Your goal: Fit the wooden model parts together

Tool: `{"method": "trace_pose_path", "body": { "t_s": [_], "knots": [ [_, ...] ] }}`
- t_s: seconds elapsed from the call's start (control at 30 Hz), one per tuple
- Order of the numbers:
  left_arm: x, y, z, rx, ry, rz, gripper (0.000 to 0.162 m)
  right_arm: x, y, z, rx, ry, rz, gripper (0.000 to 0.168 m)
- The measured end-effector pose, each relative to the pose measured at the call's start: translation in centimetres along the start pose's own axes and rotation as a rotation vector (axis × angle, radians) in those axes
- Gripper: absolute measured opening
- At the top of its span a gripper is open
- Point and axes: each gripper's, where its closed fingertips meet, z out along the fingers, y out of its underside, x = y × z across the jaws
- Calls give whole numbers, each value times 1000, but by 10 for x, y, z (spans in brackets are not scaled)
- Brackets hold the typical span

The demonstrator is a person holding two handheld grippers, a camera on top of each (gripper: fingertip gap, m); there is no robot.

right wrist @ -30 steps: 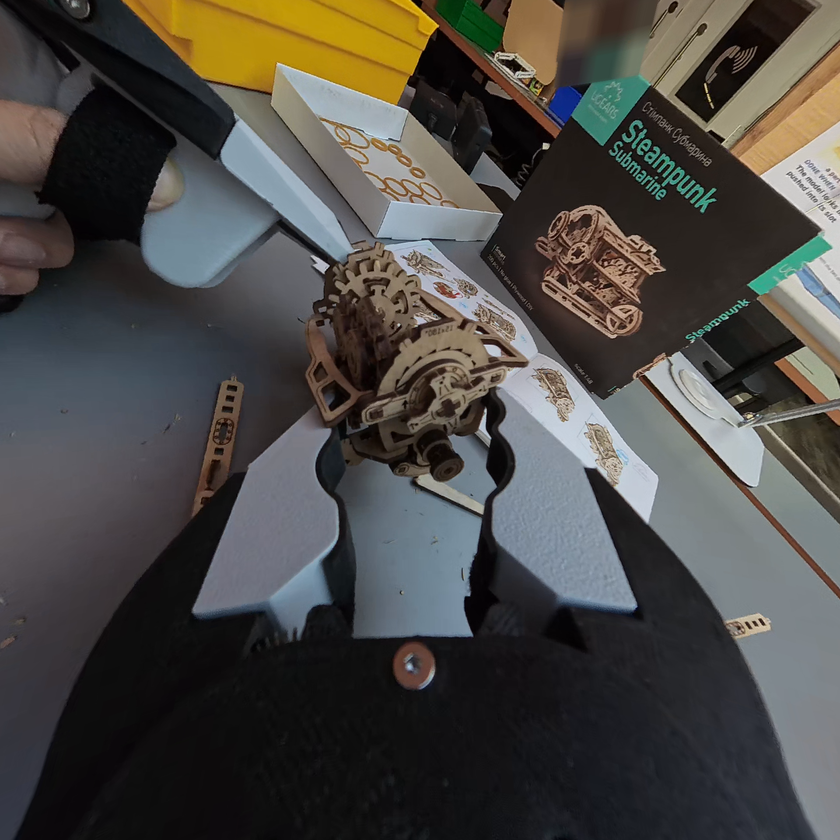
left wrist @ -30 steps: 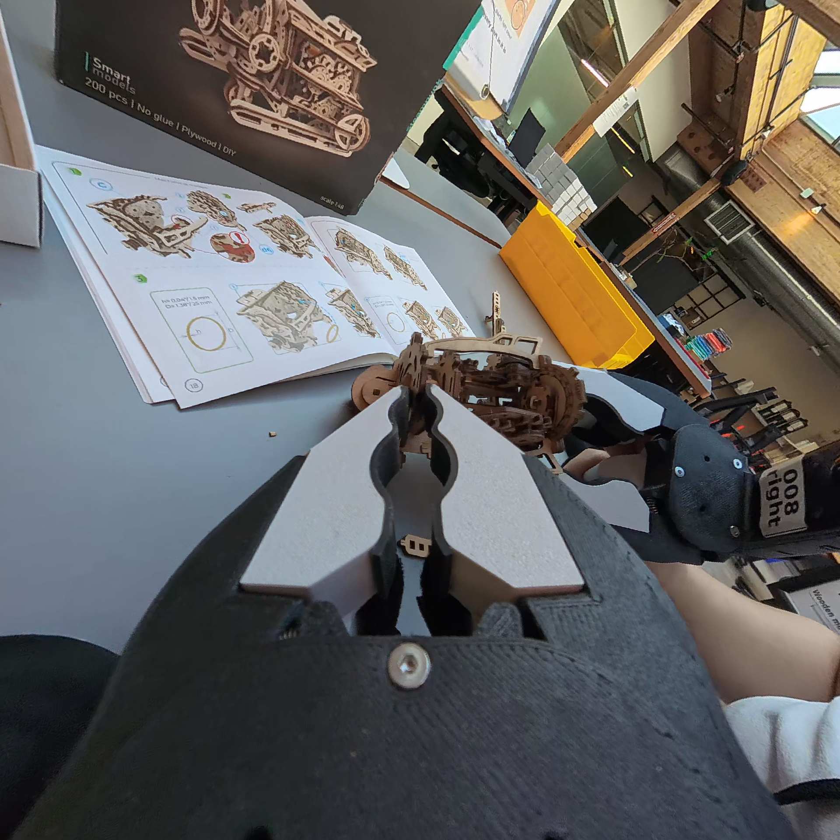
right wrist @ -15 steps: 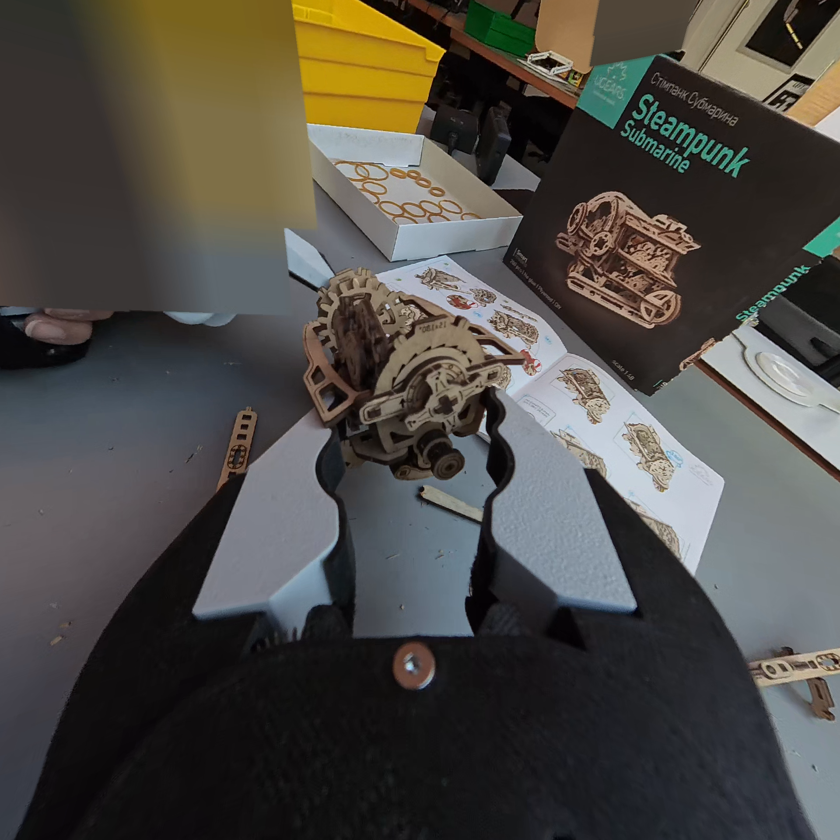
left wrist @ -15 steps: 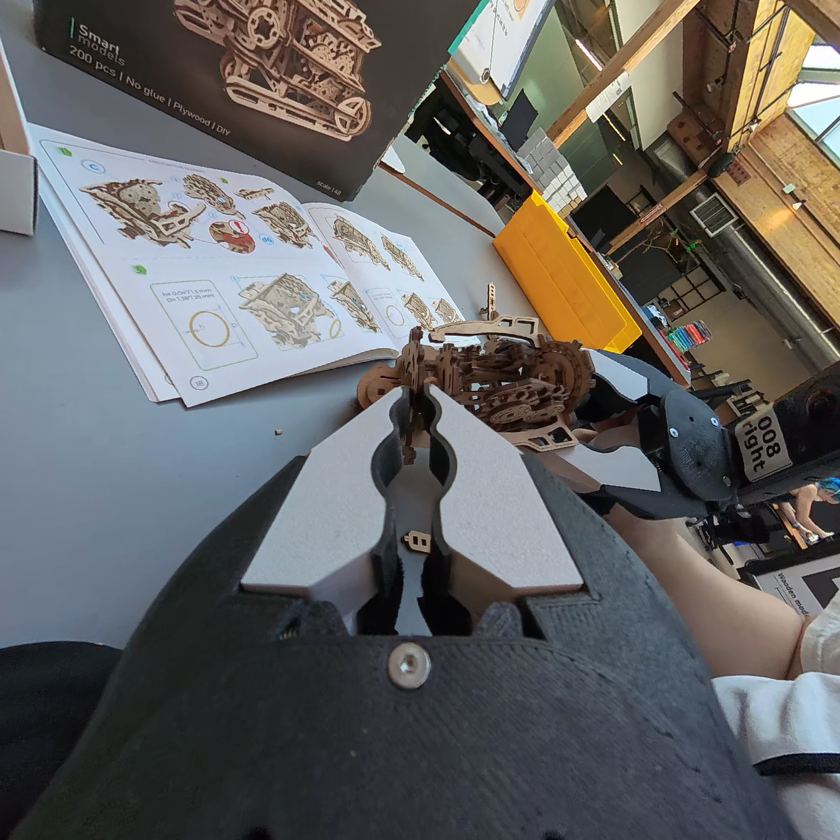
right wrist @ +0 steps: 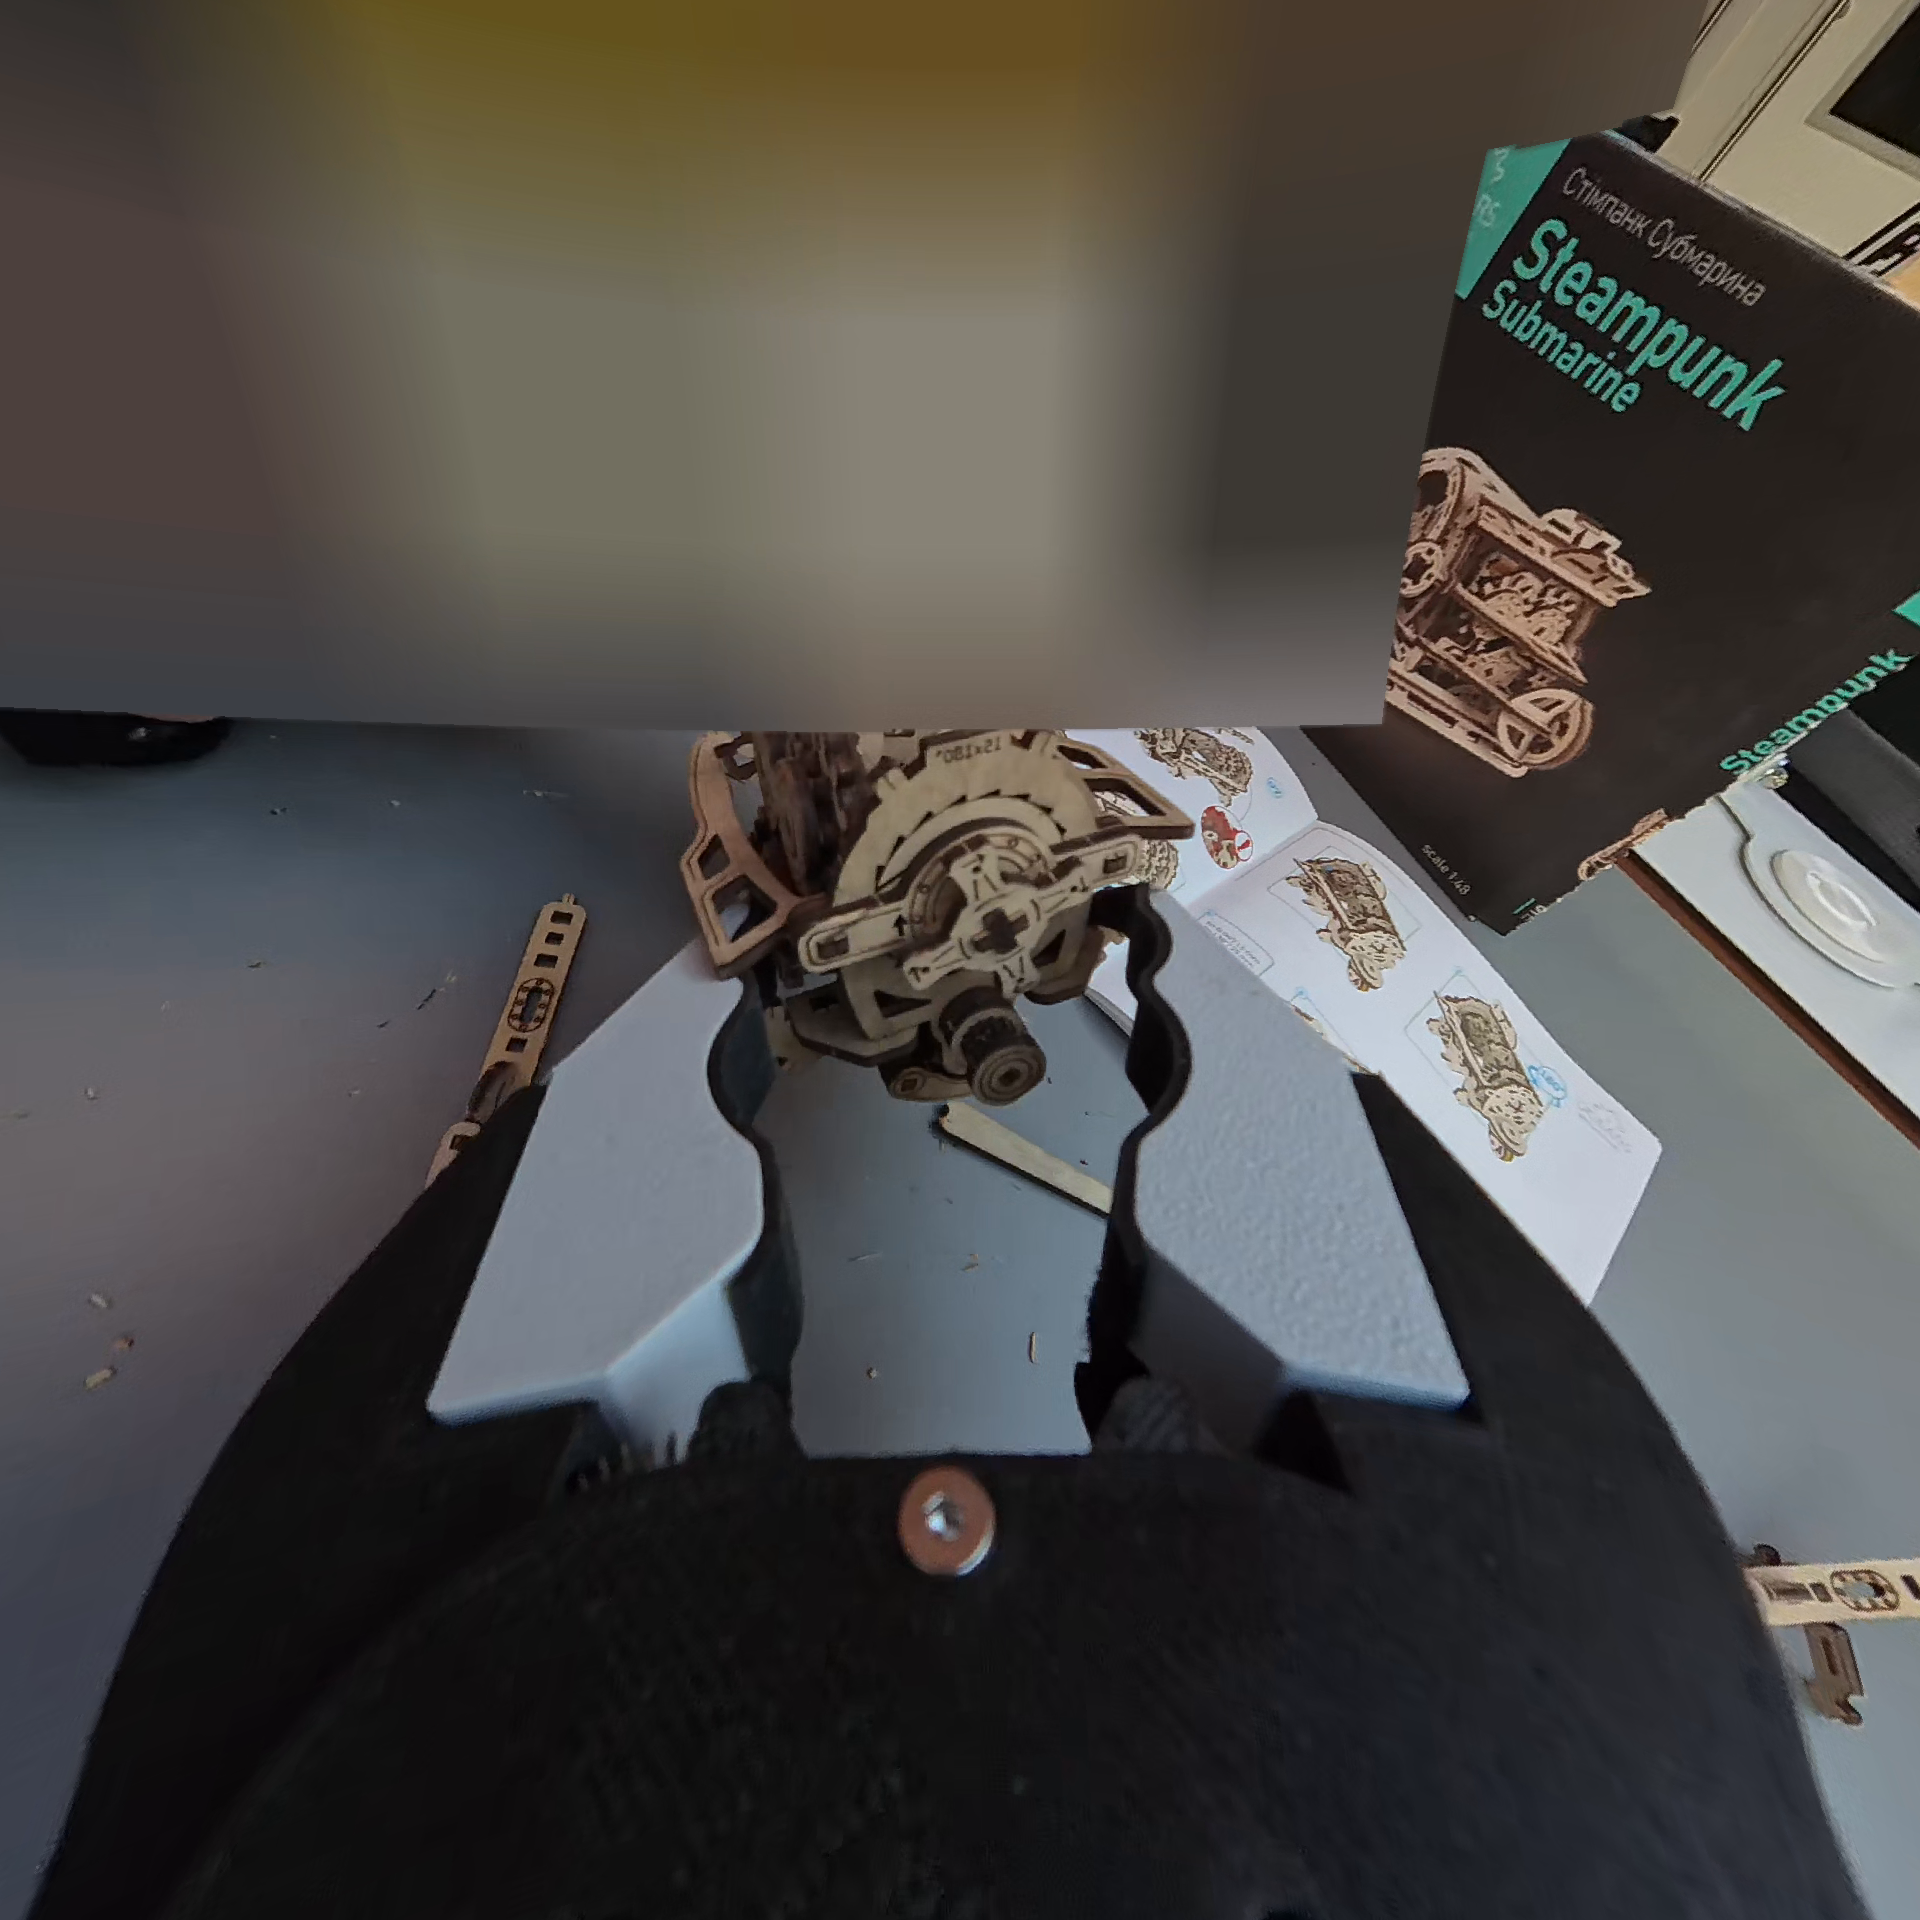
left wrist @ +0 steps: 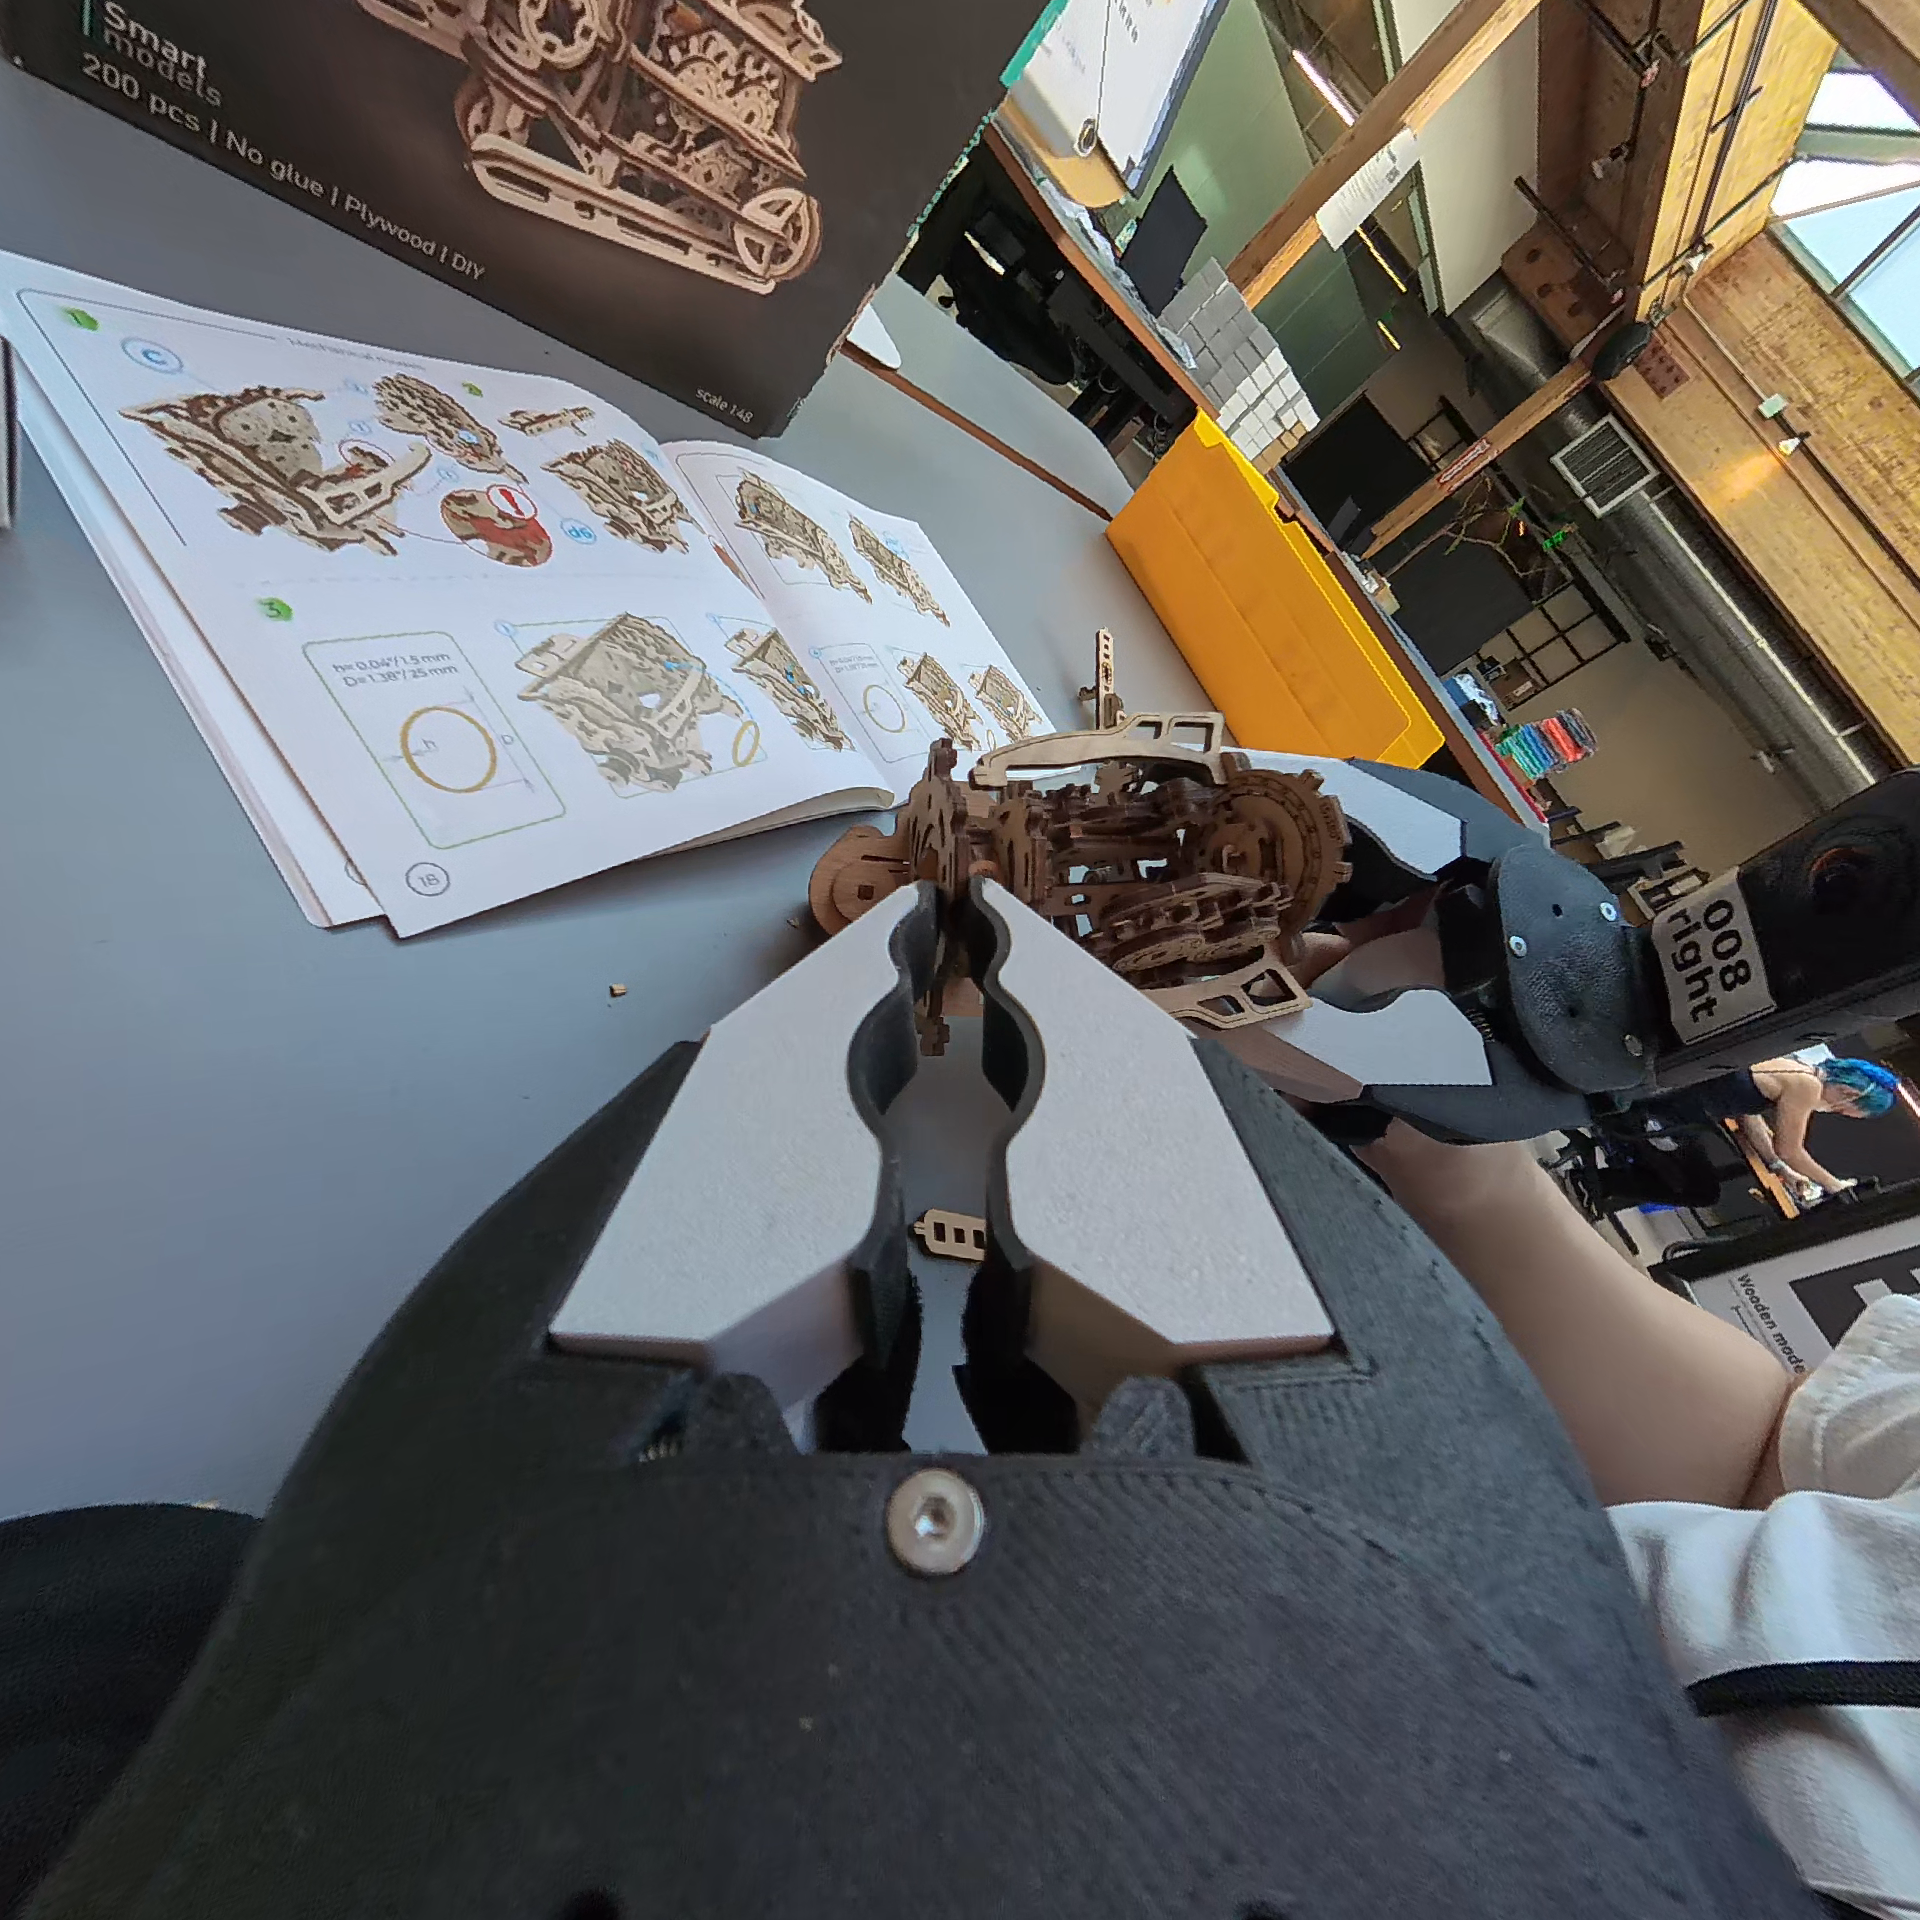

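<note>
One wooden gear model (right wrist: 925,914) sits above the counter (left wrist: 208,1091): right tongs (right wrist: 940,945) clamp it, left tongs (left wrist: 951,914) pinch its toothed plate (left wrist: 935,977). Beside it: one booklet (left wrist: 499,644), three loose strips (right wrist: 525,1013).

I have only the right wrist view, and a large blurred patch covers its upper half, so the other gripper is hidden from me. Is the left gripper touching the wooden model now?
Observer: Yes. The left gripper is shut on a thin wooden part at one end of the wooden model. The right gripper clamps the opposite end.
Operator: Thank you. Is anything else between the left fingers?
Observer: Yes, a small slotted wooden piece sits lower in the gap, near the base of the fingers and apart from the clamped part.
</note>
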Motion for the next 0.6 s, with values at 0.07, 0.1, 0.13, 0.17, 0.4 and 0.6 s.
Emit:
{"method": "trace_pose_path", "body": {
  "t_s": [0.07,0.1,0.13,0.17,0.4,0.6],
  "knots": [
    [0,0,0,-1,4,-9,3,1,0,0,-4,2,4,67],
    [0,0,0,1,5,-10,3,2,0,0,-9,2,19,67],
    [0,0,0,3,3,-8,3,2,0,1,-11,-3,46,68],
    [0,0,0,5,1,-3,3,1,0,1,-14,-11,69,68],
    [2,1,1,1,0,24,3,1,0,0,-34,-14,56,70],
    [3,1,1,0,3,33,3,1,3,1,-66,-32,54,70]
  ]
}}
